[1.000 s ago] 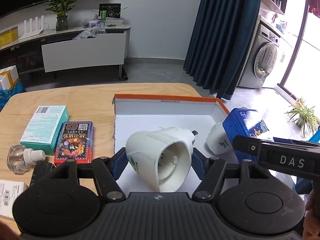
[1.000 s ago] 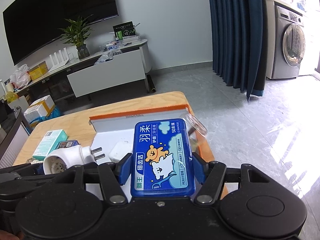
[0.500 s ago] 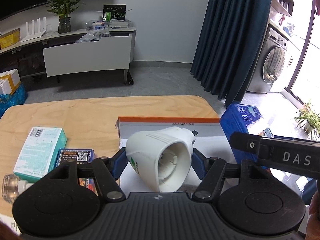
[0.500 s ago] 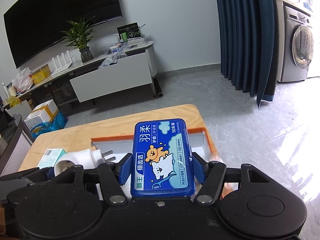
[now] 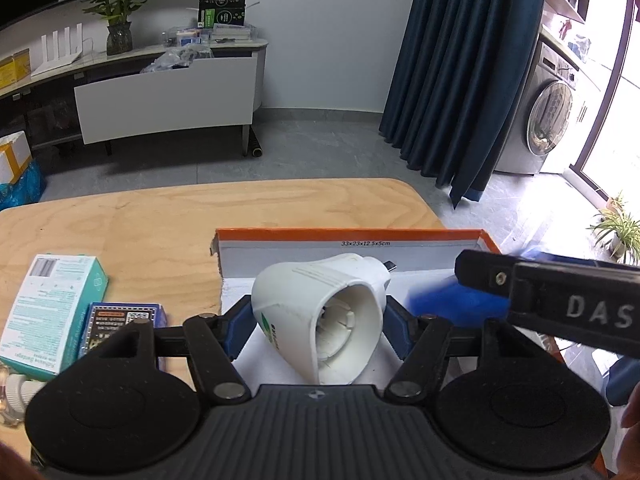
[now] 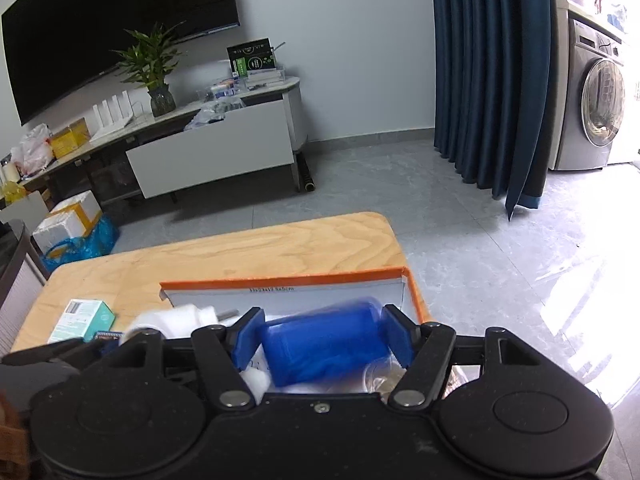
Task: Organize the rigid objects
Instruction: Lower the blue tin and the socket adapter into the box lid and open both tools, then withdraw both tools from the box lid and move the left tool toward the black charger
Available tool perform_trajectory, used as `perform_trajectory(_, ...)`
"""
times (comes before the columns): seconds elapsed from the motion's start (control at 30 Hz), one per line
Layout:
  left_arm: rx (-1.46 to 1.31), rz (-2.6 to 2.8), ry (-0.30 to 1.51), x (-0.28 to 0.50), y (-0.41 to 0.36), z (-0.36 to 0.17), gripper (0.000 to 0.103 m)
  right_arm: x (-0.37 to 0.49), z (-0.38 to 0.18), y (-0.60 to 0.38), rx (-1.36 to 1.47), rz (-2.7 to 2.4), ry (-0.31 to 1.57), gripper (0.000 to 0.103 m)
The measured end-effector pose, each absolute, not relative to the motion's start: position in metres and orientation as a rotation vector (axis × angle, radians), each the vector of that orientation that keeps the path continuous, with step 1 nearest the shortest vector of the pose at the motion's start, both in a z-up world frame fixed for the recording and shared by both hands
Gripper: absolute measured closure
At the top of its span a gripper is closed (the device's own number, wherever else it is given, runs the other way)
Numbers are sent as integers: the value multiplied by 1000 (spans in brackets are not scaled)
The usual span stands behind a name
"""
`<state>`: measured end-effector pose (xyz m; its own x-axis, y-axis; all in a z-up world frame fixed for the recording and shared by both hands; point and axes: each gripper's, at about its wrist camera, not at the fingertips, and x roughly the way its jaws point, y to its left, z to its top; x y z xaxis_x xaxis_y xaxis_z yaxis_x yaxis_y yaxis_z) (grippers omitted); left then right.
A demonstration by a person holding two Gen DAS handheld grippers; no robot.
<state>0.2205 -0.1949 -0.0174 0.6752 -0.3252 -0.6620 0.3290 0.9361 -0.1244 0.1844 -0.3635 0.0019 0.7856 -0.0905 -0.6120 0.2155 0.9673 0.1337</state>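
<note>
My left gripper [image 5: 318, 326] is shut on a white plug adapter [image 5: 304, 292], its hollow end facing the camera, held over the near part of an orange-rimmed white carton [image 5: 360, 236]. My right gripper [image 6: 322, 336] hangs over the same carton [image 6: 280, 280], and its jaws are opening. A blue floss box [image 6: 320, 348] lies blurred between them, with a gap at each pad. In the left wrist view that blue box [image 5: 448, 304] is a smear under the right gripper's black body.
On the wooden table [image 5: 160, 220] left of the carton lie a teal box [image 5: 52, 304], a dark card pack [image 5: 120, 320] and a small clear bottle [image 5: 12, 392]. Inside the carton a clear item [image 6: 384, 372] shows. The table's right edge runs close beside the carton.
The blue box, held sharp and face-up in the right jaws before, is now blurred and lower between wider jaws. Both views have drawn back from the carton. The plug stays gripped.
</note>
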Motion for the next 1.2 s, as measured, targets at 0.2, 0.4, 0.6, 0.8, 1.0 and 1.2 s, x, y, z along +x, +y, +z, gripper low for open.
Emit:
perform_trajectory(0.2, 1, -383, 767, 226, -200, -24, 35, 166, 13, -371, 214, -175, 590, 23)
perform_trajectory(0.4, -14, -388, 756, 226, -200, -21, 26, 148, 23, -370, 206, -176, 562, 22)
perform_trajectory(0.6, 10, -379, 740, 214, -192, -9, 20, 132, 26, -362, 200, -174, 549, 22)
perform_trajectory(0.8, 18, -325, 738, 192, -176, 9, 14, 117, 29, -354, 205, -162, 556, 21)
perform_trajectory(1.0, 42, -261, 764, 172, -163, 19, 10, 104, 28, -342, 205, -152, 579, 21)
perform_trajectory(1.2, 37, -244, 770, 154, -149, 21, 10, 96, 26, -331, 195, -149, 599, 21)
